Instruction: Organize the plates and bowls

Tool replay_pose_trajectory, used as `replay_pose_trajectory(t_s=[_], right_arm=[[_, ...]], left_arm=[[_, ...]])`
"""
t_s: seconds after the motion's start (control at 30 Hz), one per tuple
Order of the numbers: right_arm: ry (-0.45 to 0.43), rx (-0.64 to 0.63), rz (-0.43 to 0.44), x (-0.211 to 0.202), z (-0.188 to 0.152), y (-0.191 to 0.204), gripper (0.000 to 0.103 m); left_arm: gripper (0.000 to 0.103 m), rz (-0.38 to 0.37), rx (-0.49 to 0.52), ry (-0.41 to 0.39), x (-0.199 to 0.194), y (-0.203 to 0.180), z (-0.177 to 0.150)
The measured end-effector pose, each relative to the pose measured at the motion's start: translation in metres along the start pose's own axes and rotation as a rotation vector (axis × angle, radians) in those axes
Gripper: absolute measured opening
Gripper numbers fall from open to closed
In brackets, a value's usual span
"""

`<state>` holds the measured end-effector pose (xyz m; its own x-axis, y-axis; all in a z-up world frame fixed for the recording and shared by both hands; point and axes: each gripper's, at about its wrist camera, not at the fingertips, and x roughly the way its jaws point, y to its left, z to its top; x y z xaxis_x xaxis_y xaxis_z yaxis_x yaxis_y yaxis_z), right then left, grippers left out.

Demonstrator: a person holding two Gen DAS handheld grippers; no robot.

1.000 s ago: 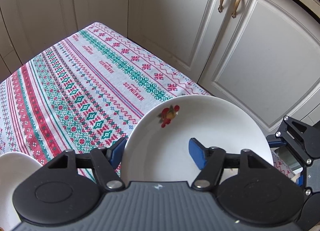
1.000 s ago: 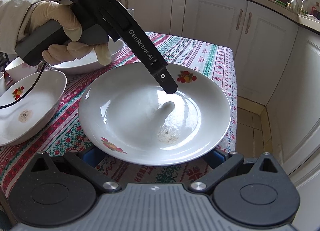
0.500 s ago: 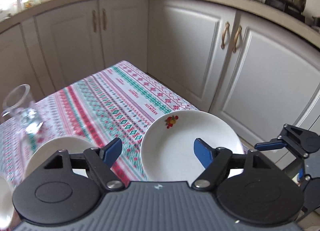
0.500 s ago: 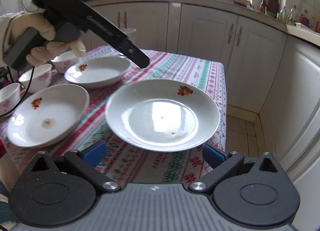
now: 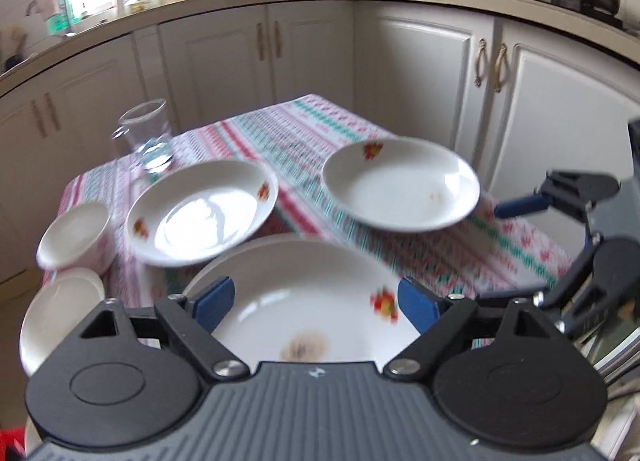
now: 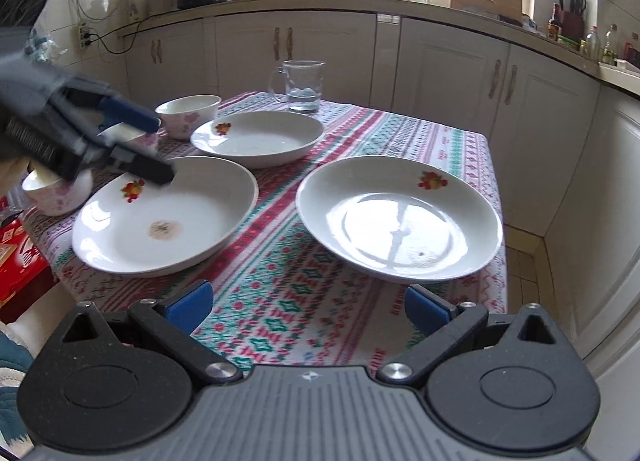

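Three white plates with fruit motifs lie on the patterned tablecloth. The stained plate (image 6: 164, 217) sits at front left, also under my left gripper (image 5: 316, 301). A clean plate (image 6: 400, 217) sits at front right, also in the left wrist view (image 5: 400, 185). A third plate (image 6: 258, 137) lies behind, also in the left wrist view (image 5: 200, 213). Two flowered bowls (image 6: 188, 115) (image 6: 58, 189) stand at the left. My left gripper (image 6: 154, 149) is open and empty above the stained plate's rim. My right gripper (image 6: 308, 303) is open and empty at the table's near edge.
A glass mug (image 6: 302, 85) with a little water stands at the table's far edge. White cabinets (image 6: 460, 73) surround the table (image 6: 460, 149). A red box (image 6: 16, 261) sits low at the left. A small white dish (image 5: 60, 321) lies at the left.
Both grippers have pulled back and up from the front right plate, which now lies free on the cloth. The left gripper has swung over the stained plate.
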<state>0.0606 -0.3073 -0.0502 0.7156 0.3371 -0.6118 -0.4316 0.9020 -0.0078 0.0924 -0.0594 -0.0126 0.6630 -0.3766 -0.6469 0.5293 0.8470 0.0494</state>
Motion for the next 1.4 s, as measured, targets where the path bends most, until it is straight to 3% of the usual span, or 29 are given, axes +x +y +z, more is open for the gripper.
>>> replay_pose_trajectory(t_s=[0.2,0.5,0.8,0.9,1.0,1.4], right_arm=[[-0.001,-0.032,0.020,-0.003,0.003,0.014,0.103],[-0.002,-0.095,0.056,-0.003,0.010,0.030,0.103],[0.013,-0.126,0.094,0.001,0.015,0.037,0.103],[0.022,-0.132,0.108,0.004,0.016,0.037,0.103],[0.036,-0.132,0.135,0.010,0.018,0.037,0.103],[0.123,-0.119,0.286,0.046,0.034,0.042,0.103]], left_arm=[[0.089,0.078,0.004,0.020,-0.018,-0.005,-0.040],[0.090,0.077,-0.110,0.093,-0.025,0.014,-0.075],[0.091,0.057,-0.134,0.142,0.001,0.016,-0.084],[0.096,0.044,-0.156,0.140,0.005,0.018,-0.084],[0.102,0.043,-0.154,0.139,0.008,0.017,-0.084],[0.103,0.074,-0.185,0.126,0.010,0.013,-0.084]])
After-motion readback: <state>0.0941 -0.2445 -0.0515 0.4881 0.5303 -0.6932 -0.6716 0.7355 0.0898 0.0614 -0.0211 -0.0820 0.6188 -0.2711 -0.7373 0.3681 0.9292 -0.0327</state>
